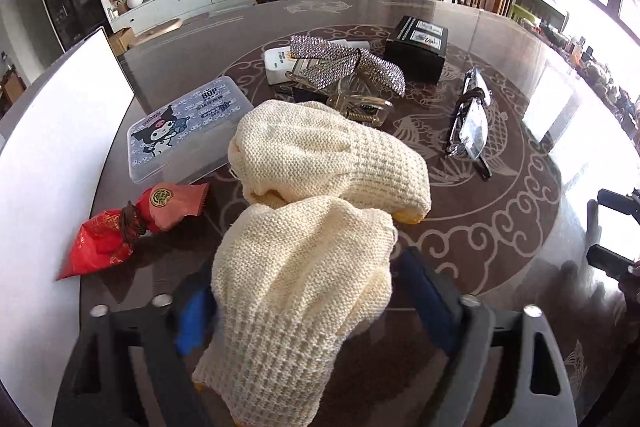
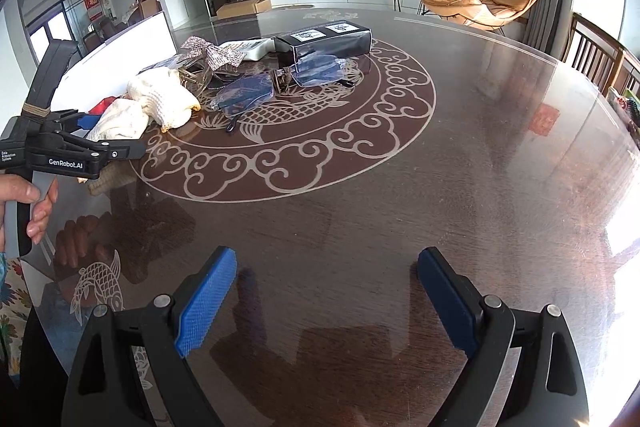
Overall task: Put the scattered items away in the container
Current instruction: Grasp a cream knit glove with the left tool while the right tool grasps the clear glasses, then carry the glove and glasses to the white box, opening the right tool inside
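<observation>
Grasping was the step in hand: the left gripper [image 1: 304,311] was half closed around the near knitted glove [image 1: 296,291], its pads at the cloth, on the table [image 1: 500,227] beside the white container [image 1: 60,147]. The right gripper [image 2: 326,303] was held wide open and empty. A firm pinch and a lift leftward were judged next.

A wide stretch of bare glass-topped table [image 2: 460,155] is left open on the right, while the left is crowded by knitted gloves [image 1: 320,163], a plastic case [image 1: 188,123], red packets [image 1: 120,231], rhinestone bow [image 1: 344,63], black box [image 1: 416,47], glasses [image 1: 472,123] and a white panel [image 1: 52,155].
</observation>
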The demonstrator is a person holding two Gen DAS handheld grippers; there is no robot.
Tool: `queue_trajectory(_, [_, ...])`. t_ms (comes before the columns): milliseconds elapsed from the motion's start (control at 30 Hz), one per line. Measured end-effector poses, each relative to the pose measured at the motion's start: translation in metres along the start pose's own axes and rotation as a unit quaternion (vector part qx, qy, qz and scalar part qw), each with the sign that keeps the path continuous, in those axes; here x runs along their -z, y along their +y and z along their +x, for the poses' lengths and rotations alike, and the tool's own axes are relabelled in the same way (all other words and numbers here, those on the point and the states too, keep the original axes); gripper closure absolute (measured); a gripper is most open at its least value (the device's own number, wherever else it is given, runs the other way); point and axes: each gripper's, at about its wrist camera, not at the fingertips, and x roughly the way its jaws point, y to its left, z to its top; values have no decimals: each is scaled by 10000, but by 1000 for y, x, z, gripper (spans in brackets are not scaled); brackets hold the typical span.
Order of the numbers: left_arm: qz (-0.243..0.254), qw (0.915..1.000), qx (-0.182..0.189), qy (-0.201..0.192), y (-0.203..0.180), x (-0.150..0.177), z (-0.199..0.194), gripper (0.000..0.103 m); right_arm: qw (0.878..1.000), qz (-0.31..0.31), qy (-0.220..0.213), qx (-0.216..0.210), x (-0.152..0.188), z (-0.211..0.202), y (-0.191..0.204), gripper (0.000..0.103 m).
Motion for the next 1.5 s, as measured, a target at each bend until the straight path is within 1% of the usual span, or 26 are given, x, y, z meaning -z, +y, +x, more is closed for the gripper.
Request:
queue_trajectory(33, [-136,9998,-116,8,1,-1,-1,54,10000,22,-6,4,0,0,-1,10])
queue_trajectory(67, [-248,9995,-185,12,2,-1,-2,59,10000,56,-2,22,-1,0,-2,10])
queue_trajectory(100, [-348,9992,-210,-19,2,0,-3,60,9999,115,-3,3,-2,0,-3,10])
queue_trajectory(133, [-425,9987,-266,-32,2,3,-5,60,9995,265,-12,-143,-6,2,-6,9])
queue_trajectory(200, [-554,9979,-344,-43,3,12,-10,60,9956,705,46,-615,-24,10,-12,9])
queue_trajectory(267, [-602,9973,-413,-50,2,24,-17,60,9865,1235,212,-1053,-50,27,-16,9])
queue_trajectory(367, [-660,9966,-495,-61,1,40,-27,60,9716,1881,416,-1375,-90,58,-12,9])
queue_trajectory(400, [-700,9962,-519,-83,3,44,-29,60,9691,2017,482,-1339,-103,68,-7,9])
queue_trajectory(467, [-791,9952,-559,-143,6,53,-32,60,9703,2101,625,-1027,-126,85,5,9])
queue_trajectory(567, [-887,9942,-558,-244,7,59,-35,60,9762,2014,777,-232,-150,104,23,11])
queue_trajectory(633, [-887,9938,-609,-275,6,59,-34,59,9810,1755,814,176,-158,112,34,12])
queue_trajectory(700, [-957,9929,-623,-328,6,60,-34,59,9849,1504,748,421,-158,110,40,25])
queue_trajectory(767, [-1010,9920,-650,-392,4,63,-35,59,9899,1135,583,624,-152,104,41,69])
queue_trajectory(800, [-1009,9918,-676,-403,3,62,-36,59,9920,976,508,614,-148,100,39,71])
queue_trajectory(867, [-1016,9919,-654,-402,2,63,-36,58,9958,707,407,409,-139,93,32,77])
queue_trajectory(967, [-1080,9918,-552,-408,-2,65,-39,56,9986,318,422,9,-119,76,26,78])
queue_trajectory(1033, [-1086,9913,-606,-425,-5,66,-40,55,9992,34,405,-59,-101,63,24,78])
queue_trajectory(1100, [-1072,9909,-712,-392,-6,65,-38,52,9993,-86,338,-101,-85,51,18,78])
queue_trajectory(1133, [-1114,9901,-775,-364,-5,63,-36,45,9994,-122,300,-77,-81,48,16,77])
queue_trajectory(1167, [-1172,9891,-832,-323,-4,60,-34,35,9995,-131,276,-105,-79,47,14,76])
queue_trajectory(1200, [-1239,9881,-864,-275,-2,58,-31,31,9995,-135,256,-125,-78,47,12,73])
queue_trajectory(1267, [-1260,9878,-894,-201,-2,55,-27,18,9993,-212,266,-128,-77,48,13,46])
queue_trajectory(1300, [-1296,9871,-928,-162,-1,55,-26,15,9992,-275,268,-106,-78,50,16,45])
queue_trajectory(1333, [-1367,9861,-935,-110,2,55,-24,6,9990,-365,260,-33,-79,52,19,44])
queue_trajectory(1367, [-1423,9853,-941,-62,5,56,-23,1,9986,-461,242,62,-75,53,22,43])
queue_trajectory(1500, [-1430,9853,-933,-26,7,57,-21,0,9990,-433,3,93,-70,54,22,39])
